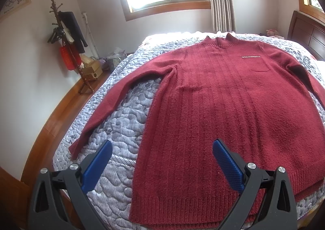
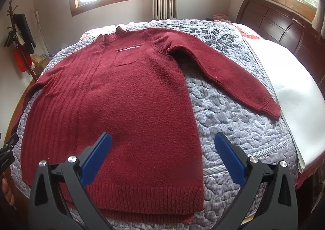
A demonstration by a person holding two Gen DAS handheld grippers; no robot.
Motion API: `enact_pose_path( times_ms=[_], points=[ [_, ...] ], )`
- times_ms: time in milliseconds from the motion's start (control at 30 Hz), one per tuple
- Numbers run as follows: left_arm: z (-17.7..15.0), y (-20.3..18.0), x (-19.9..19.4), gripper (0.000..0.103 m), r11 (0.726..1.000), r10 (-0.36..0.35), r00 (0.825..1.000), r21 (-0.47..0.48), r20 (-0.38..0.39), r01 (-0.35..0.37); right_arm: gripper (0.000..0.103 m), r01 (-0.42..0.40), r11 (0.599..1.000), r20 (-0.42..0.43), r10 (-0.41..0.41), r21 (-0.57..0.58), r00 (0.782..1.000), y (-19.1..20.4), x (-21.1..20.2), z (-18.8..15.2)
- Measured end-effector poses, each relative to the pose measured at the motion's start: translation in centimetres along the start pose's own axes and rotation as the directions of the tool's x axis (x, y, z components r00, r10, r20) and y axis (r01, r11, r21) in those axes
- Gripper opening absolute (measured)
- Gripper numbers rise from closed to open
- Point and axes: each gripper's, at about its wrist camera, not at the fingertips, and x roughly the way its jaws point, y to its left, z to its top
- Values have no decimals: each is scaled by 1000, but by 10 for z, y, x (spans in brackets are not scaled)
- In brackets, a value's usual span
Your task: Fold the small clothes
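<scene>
Left wrist: sweater [image 1: 233, 112] flat on quilt [image 1: 121, 120].

Black-framed gripper [image 1: 162, 152], blue textured pads [image 1: 227, 166], silver screws.

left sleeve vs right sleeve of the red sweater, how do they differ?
On the dark red knit sweater, the left sleeve runs nearly straight down to its cuff, while the right sleeve bends at the shoulder with a dark fold. The right sleeve's cuff ends beside a white sheet; the left's lies near the bed edge. Both lie flat, spread on the grey quilted bedspread.
</scene>
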Motion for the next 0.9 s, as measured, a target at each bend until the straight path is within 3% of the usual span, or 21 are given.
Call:
enact_pose_path(
  times_ms=[900],
  points=[
    [0, -3, 5, 99, 1000, 6, 1000, 3, -15, -6, 100, 1, 1000, -9, -1, 4, 1000, -3, 6, 0]
  ],
)
